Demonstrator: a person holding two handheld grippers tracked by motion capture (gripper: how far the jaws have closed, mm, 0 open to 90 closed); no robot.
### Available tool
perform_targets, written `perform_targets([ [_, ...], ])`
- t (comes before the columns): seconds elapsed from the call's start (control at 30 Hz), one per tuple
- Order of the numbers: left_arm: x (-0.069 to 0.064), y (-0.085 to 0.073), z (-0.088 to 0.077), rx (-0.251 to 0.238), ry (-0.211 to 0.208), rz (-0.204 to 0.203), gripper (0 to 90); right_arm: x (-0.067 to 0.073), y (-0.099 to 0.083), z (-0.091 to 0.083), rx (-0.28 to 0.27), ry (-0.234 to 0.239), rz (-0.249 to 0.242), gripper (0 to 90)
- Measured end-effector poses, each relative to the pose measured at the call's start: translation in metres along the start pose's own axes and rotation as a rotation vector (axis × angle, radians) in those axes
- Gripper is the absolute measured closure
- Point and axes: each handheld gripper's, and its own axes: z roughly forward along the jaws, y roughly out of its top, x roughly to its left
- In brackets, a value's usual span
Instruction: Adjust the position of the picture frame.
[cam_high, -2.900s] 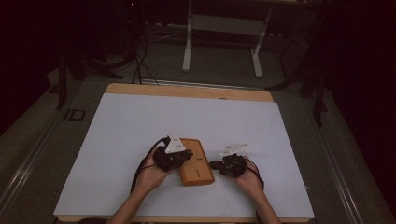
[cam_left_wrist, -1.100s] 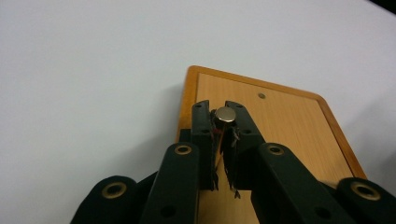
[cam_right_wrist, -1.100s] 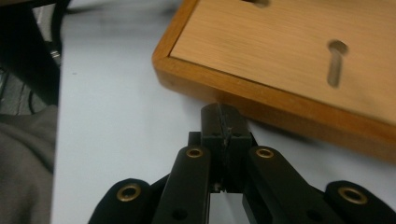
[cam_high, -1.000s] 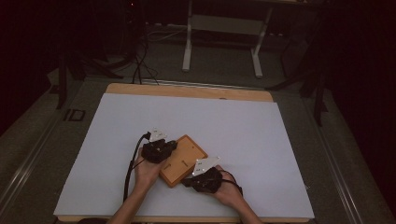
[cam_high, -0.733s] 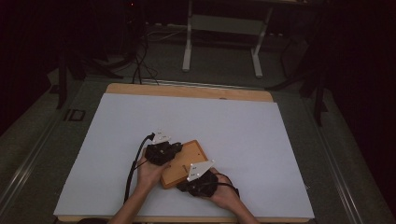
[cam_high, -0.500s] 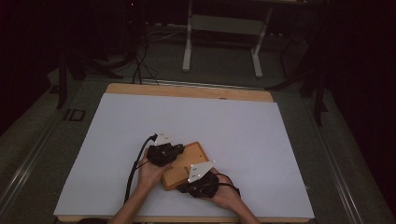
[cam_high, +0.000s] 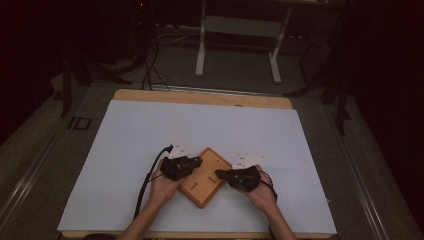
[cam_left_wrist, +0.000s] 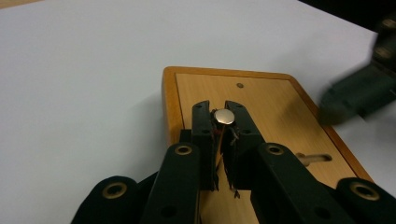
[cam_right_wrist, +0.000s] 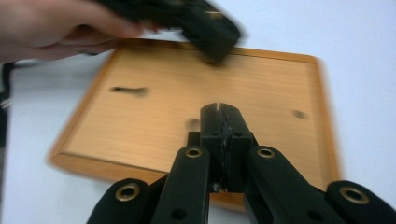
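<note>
A flat wooden board (cam_high: 202, 189) lies turned cornerwise on the white table sheet (cam_high: 150, 135), near the front. My left gripper (cam_high: 198, 161) rests over the board's left part. In the left gripper view its jaws (cam_left_wrist: 223, 111) are shut on a small round silvery disc (cam_left_wrist: 223, 117) just above the board (cam_left_wrist: 275, 107), which has a slot (cam_left_wrist: 315, 158). My right gripper (cam_high: 220, 174) hovers at the board's right side. In the right gripper view it (cam_right_wrist: 218, 108) is shut and empty above the board (cam_right_wrist: 154, 116).
A wooden table edge (cam_high: 200, 96) borders the white sheet at the back. Beyond it on the dark floor stand a white frame (cam_high: 237, 30) and cables (cam_high: 150, 55). A black cable (cam_high: 147, 182) trails from my left gripper toward the front edge.
My right gripper has moved to the right and a little away from me, from the board's near corner to its right side. The left gripper and the board have kept still.
</note>
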Motion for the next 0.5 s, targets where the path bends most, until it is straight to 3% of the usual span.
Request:
perform_targets([
  [0.23,0.000,0.000,-0.002,-0.007,0.002,0.007,83.7,-0.004,-0.005,-0.001,0.038,-0.009,-0.008,89.3],
  [0.33,0.000,0.001,-0.004,-0.019,-0.007,0.021,83.7,-0.016,-0.009,-0.005,0.018,-0.073,0.039,89.6],
  [0.37,0.000,0.001,-0.004,-0.019,-0.007,0.021,83.7,-0.016,-0.009,-0.005,0.018,-0.073,0.039,89.6],
  [0.4,-0.001,0.002,-0.004,-0.027,-0.014,0.028,83.7,-0.024,-0.013,-0.008,0.013,-0.130,0.070,89.7],
  [0.43,-0.001,0.002,-0.004,-0.027,-0.014,0.028,83.7,-0.024,-0.013,-0.008,0.013,-0.130,0.070,89.7],
  [0.47,-0.003,0.002,-0.004,-0.032,-0.023,0.041,83.8,-0.032,-0.016,-0.010,0.004,-0.178,0.103,89.7],
  [0.5,-0.003,0.002,-0.004,-0.032,-0.023,0.041,83.8,-0.032,-0.016,-0.010,0.004,-0.178,0.103,89.7],
])
